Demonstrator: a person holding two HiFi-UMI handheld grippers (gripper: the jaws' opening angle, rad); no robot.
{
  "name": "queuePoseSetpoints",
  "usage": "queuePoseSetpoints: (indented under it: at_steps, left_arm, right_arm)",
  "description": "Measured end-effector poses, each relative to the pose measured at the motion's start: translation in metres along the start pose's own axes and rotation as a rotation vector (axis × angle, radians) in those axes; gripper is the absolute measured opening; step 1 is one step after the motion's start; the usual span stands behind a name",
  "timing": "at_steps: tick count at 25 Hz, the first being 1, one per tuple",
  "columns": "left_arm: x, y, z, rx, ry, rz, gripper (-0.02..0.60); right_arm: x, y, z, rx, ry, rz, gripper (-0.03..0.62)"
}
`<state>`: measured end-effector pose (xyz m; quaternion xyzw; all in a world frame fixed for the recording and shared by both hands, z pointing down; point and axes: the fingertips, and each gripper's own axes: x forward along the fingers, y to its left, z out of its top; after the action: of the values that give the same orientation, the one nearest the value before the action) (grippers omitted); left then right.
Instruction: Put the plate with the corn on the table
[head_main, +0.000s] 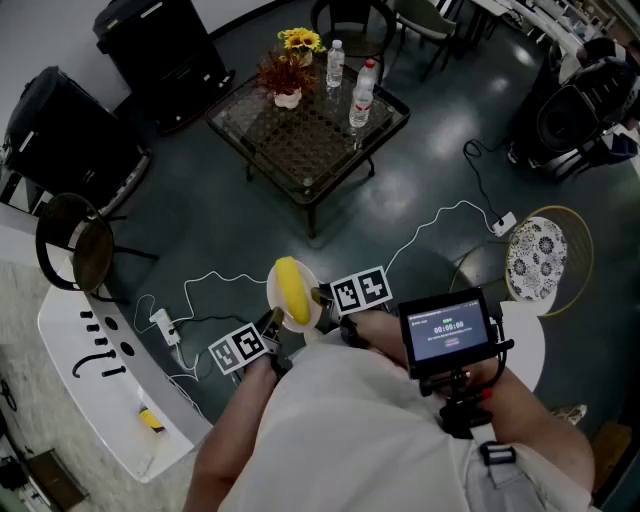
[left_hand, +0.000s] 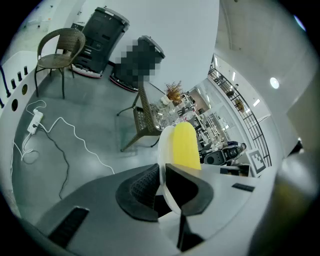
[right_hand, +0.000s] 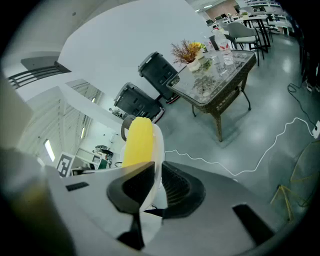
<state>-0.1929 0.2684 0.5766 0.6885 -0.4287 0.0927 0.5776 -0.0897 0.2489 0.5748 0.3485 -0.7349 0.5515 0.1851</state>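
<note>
A white plate (head_main: 275, 292) with a yellow corn cob (head_main: 292, 289) on it hangs in the air over the dark floor, held from both sides. My left gripper (head_main: 272, 322) is shut on the plate's near-left rim, my right gripper (head_main: 322, 296) is shut on its right rim. In the left gripper view the plate (left_hand: 163, 150) stands edge-on between the jaws with the corn (left_hand: 184, 146) behind it. In the right gripper view the plate (right_hand: 157, 150) and corn (right_hand: 138, 141) show the same way. The glass-topped wicker table (head_main: 290, 130) stands further ahead.
On the table are a flower pot (head_main: 287, 72) and two water bottles (head_main: 361, 98). White cables (head_main: 215, 280) and a power strip (head_main: 163, 324) lie on the floor. A wicker chair (head_main: 75, 245) stands left, a round patterned stool (head_main: 537, 259) right, black cases (head_main: 65, 135) at the back.
</note>
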Motion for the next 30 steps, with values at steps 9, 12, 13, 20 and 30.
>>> queuePoseSetpoints:
  at_steps: [9, 12, 13, 20, 30]
  left_arm:
    - [0.004, -0.018, 0.01, 0.034, -0.009, -0.018, 0.041]
    - [0.019, -0.039, 0.002, 0.024, -0.016, -0.033, 0.041]
    - [0.024, -0.047, -0.002, 0.022, -0.02, -0.034, 0.041]
    - [0.033, -0.067, -0.019, 0.019, -0.023, -0.043, 0.041]
    - [0.031, -0.075, -0.033, 0.022, -0.03, -0.031, 0.041]
  right_arm:
    - [-0.013, -0.002, 0.014, 0.024, -0.063, 0.036, 0.051]
    - [-0.036, -0.016, 0.021, 0.027, -0.086, 0.046, 0.051]
    - [-0.044, -0.022, 0.022, 0.028, -0.093, 0.053, 0.051]
    - [-0.067, -0.035, 0.02, 0.03, -0.116, 0.052, 0.051]
    - [-0.079, -0.039, 0.011, 0.013, -0.117, 0.071, 0.051]
